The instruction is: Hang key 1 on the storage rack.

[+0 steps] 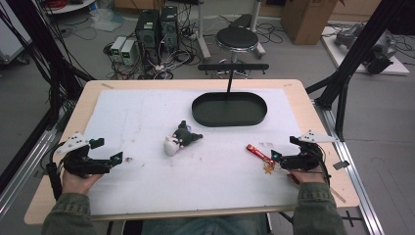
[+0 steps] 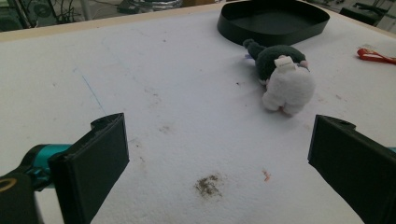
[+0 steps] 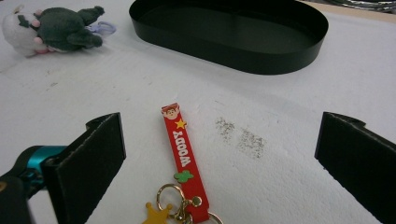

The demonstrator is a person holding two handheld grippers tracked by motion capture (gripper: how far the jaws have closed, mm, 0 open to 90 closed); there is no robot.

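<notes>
Both grippers are resting at the lower edge of the high view, and no item is being carried yet. Left gripper point(image 1: 108, 152) is sitting at lower left with its jaws spread wide and empty; in the left gripper view the jaws are framing bare white mat point(image 2: 154, 79), with the plush toy point(image 2: 283, 77) lying ahead in the upper right of the frame. Right gripper point(image 1: 283, 148) is sitting at lower right, likewise released and grasping nothing; in the right gripper view the red keychain strap point(image 3: 183, 158) is lying between the two jaws, apart from both.

Progress appears to be at the start: the black oval tray point(image 1: 230, 120) in the upper centre is holding nothing, and both loose items are lying on the mat, well apart from it. The likely work, moving them into the tray, is not yet done.

The strap is showing the word WOODY, a small character head at its far end, a star, a green clover and gold rings with a star charm at its near end. It is lying flat, pointing toward the tray.
</notes>
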